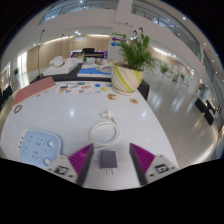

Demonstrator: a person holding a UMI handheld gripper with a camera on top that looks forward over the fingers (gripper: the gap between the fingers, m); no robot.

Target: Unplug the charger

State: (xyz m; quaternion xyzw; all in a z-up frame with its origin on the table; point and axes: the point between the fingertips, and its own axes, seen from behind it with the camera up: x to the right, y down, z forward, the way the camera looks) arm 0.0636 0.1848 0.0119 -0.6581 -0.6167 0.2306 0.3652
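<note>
A small grey charger block (108, 159) lies on the white table (160, 120) between my fingers, its two metal prongs bare and pointing back toward me. Its white cable (103, 128) loops on the table just ahead of the fingers. A white power strip (40, 150) with several sockets lies left of the left finger, apart from the charger. My gripper (111, 157) is open, and its magenta pads (82, 156) stand on either side of the charger with a gap on each side.
A striped pot with a green plant (127, 78) stands beyond the cable. A pink notebook (33, 88) lies far left, and small items are scattered along the table's far part. Office tables and chairs fill the room beyond.
</note>
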